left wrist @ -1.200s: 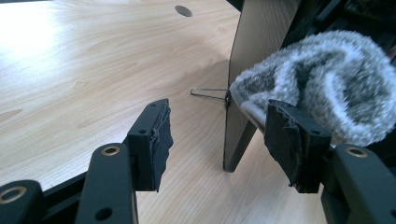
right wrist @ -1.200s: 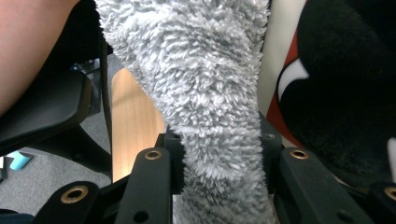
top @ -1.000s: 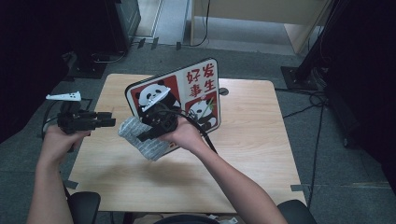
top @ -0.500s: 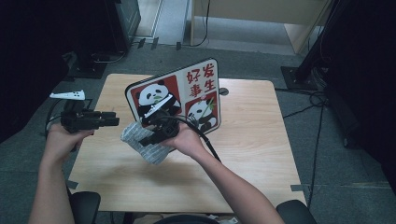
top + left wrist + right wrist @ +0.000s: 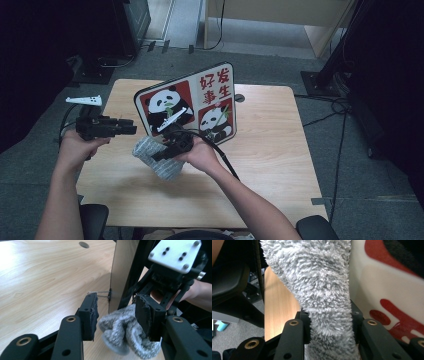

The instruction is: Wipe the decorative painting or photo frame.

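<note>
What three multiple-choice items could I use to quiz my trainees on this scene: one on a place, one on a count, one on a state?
1. Where does the fluffy grey cloth sit against the upright panda picture board?
A. in front of it, nearer the person
B. behind it
C. on top of it

2. How many pandas are on the board?
A. one
B. two
C. four

3. How stands the right gripper?
A. open and empty
B. lying on the wooden table
C. shut on the cloth

Answers: 1 A, the high view shows the cloth on the person's side; 2 B, two panda panels show; 3 C, its jaws pinch the cloth in the right gripper view.
</note>
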{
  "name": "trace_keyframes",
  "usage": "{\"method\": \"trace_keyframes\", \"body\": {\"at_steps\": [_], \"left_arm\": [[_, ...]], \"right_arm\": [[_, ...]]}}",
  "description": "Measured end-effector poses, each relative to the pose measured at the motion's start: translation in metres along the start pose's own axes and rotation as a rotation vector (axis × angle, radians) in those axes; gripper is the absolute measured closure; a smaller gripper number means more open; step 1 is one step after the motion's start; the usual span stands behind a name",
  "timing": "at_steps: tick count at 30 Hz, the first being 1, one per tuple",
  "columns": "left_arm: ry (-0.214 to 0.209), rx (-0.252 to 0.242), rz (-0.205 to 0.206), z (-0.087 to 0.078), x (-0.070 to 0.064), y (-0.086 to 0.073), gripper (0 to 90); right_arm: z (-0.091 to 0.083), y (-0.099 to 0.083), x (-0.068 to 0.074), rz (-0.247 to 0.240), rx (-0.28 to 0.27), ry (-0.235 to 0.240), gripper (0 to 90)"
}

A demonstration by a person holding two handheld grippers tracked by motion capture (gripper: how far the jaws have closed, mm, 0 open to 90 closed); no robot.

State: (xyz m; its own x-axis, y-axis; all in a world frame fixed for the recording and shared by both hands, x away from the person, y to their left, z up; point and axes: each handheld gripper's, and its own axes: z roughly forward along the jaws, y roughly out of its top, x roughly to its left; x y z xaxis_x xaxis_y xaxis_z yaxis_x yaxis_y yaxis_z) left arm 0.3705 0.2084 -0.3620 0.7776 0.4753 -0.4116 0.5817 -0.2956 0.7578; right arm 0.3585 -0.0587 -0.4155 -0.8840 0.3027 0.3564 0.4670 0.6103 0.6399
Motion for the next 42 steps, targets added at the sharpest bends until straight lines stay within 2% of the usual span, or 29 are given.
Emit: {"method": "trace_keyframes", "body": {"at_steps": [7, 12, 20, 31, 38, 42], "left_arm": [[-0.016, 0.008, 0.013, 0.007, -0.002, 0.005, 54.9], [-0.012, 0.014, 0.014, 0.012, -0.002, 0.007, 54.9], [-0.024, 0.041, 0.026, 0.024, -0.002, 0.013, 55.3], [-0.055, 0.056, 0.030, 0.033, 0.000, 0.017, 63.5], [-0.085, 0.042, 0.051, 0.031, -0.001, 0.018, 74.5], [-0.086, 0.043, 0.050, 0.031, -0.001, 0.017, 75.9]], "right_arm": [[0.004, -0.006, -0.003, -0.002, -0.002, 0.001, 67.5], [0.006, -0.009, -0.002, 0.003, 0.007, 0.000, 67.6], [0.010, -0.017, -0.005, -0.001, 0.011, 0.003, 67.6], [0.014, -0.028, -0.009, 0.003, 0.010, 0.011, 67.7], [0.017, -0.035, -0.014, -0.002, 0.016, 0.007, 67.8], [0.016, -0.040, -0.017, 0.002, 0.021, 0.005, 68.0]]}}
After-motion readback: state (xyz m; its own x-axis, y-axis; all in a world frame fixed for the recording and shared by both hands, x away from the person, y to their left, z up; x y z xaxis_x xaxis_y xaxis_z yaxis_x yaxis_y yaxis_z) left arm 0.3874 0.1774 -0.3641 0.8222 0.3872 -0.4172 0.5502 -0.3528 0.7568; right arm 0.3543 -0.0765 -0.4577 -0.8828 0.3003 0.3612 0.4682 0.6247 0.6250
